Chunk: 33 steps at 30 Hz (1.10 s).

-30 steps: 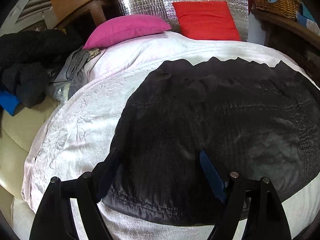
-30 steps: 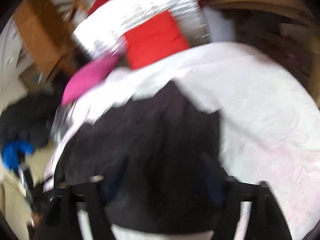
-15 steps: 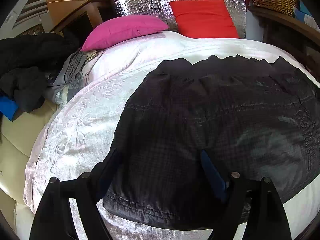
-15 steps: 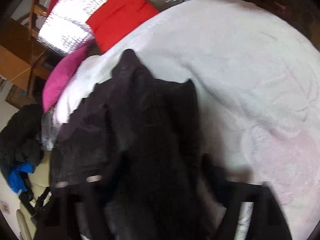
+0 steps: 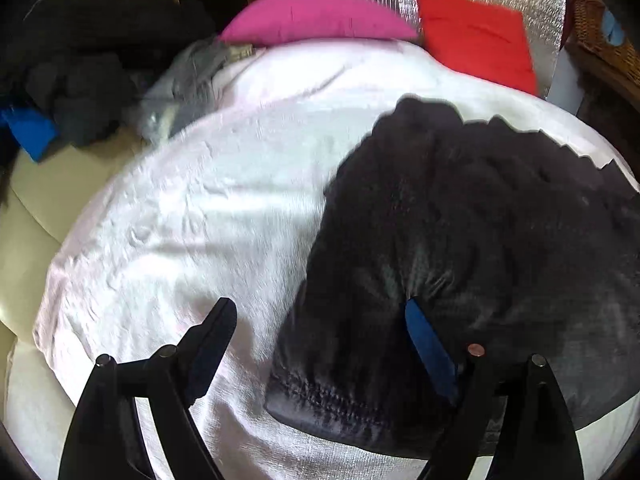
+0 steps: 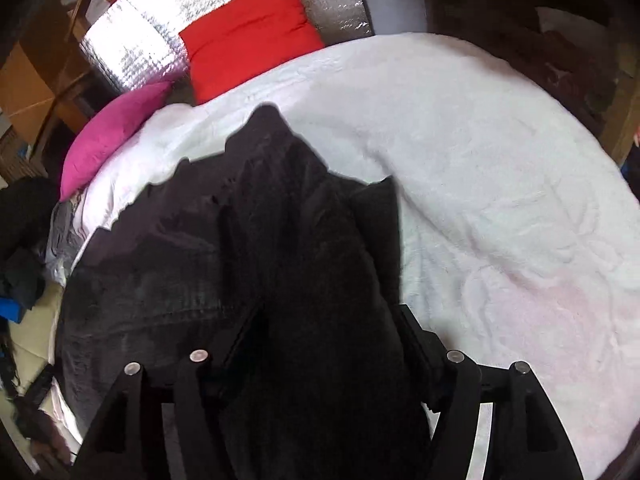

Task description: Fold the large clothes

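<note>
One dark garment [image 5: 480, 248] is lying on one bed [image 5: 200, 220] with a white cover. It is sitting on the right half of the bed in the left view, partly doubled over, with its zigzag edge pointing to the far end. Two pillows are lying at the far end: one pink pillow [image 5: 316, 18] and one red pillow [image 5: 476, 40], side by side. One silver sheet [image 6: 224, 12] is standing behind them. One pile of dark clothes [image 5: 76, 64] with a bit of blue is lying off the left side of the bed, and one basket [image 5: 600, 40] is sitting at the far right.

There are two grippers, each with two fingers.

The left gripper [image 5: 320, 320] is opening wide. One finger is hanging over the white cover and the other, with a blue pad, is over the garment. The near hem of the garment is lying between them, but the fingers are not pinching it.

The right gripper [image 6: 328, 320] is opening too. A thick fold of the garment is running up between its fingers [image 6: 416, 336] and filling the gap. The fold is dark and so are the fingers, so I cannot tell if they are pressing on it.
</note>
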Each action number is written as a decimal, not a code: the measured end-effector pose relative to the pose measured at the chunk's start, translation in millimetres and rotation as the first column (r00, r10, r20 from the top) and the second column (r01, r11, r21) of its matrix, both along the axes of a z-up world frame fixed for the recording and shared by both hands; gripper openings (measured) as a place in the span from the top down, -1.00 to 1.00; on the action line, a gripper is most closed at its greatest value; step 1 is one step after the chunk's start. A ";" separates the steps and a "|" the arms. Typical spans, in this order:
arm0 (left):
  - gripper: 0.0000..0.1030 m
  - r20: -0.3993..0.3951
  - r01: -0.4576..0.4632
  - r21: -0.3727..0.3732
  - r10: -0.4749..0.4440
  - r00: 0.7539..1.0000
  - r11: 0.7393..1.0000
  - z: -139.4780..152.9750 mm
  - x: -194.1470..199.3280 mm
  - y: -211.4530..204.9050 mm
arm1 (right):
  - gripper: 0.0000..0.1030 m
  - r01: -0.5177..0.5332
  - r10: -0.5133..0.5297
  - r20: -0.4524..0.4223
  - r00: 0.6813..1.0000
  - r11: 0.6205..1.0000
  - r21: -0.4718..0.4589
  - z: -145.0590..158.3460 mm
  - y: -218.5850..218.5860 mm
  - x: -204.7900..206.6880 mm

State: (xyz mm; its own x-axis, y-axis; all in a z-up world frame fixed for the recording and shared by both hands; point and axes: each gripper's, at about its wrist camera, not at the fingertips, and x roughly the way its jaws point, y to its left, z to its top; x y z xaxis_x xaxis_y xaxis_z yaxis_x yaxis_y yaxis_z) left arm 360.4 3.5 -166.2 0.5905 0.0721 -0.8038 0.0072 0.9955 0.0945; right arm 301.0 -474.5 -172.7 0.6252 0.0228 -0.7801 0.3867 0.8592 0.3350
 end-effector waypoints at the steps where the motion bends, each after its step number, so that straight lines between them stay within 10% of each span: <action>1: -0.68 0.006 0.001 -0.007 -0.001 1.000 1.000 2.5 -0.7 1.3 | -0.37 0.013 -0.013 0.049 0.999 1.000 -0.009 10.2 0.8 -8.8; 8: -0.68 0.040 -0.071 -0.111 0.076 0.996 0.991 17.8 -0.5 27.9 | -0.38 -0.192 0.176 0.289 0.941 0.981 0.028 48.7 46.2 -36.0; 19: -0.69 -0.054 -0.098 -0.012 0.097 0.994 0.995 -8.6 5.3 27.1 | -0.17 -0.429 0.429 -0.022 0.903 0.903 -0.020 -4.6 146.9 -5.6; 28: -0.69 0.185 0.013 -0.059 -0.002 0.983 0.998 39.2 -21.5 -8.6 | -0.17 -0.449 0.444 0.167 0.881 0.894 -0.008 26.4 171.2 -5.9; 33: -0.69 0.052 0.124 0.061 -0.128 0.990 0.990 8.9 -10.2 -54.2 | -0.16 -0.469 0.468 0.030 0.883 0.883 -0.007 -4.6 207.3 23.5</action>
State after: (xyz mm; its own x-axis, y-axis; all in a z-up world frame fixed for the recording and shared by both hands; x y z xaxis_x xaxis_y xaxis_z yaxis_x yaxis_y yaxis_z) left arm 350.2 -50.7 -157.3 0.6412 0.0392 -0.7664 0.1255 0.9799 0.1551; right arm 324.5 -267.2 -177.3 0.5644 0.3194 -0.7612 -0.0709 0.9375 0.3407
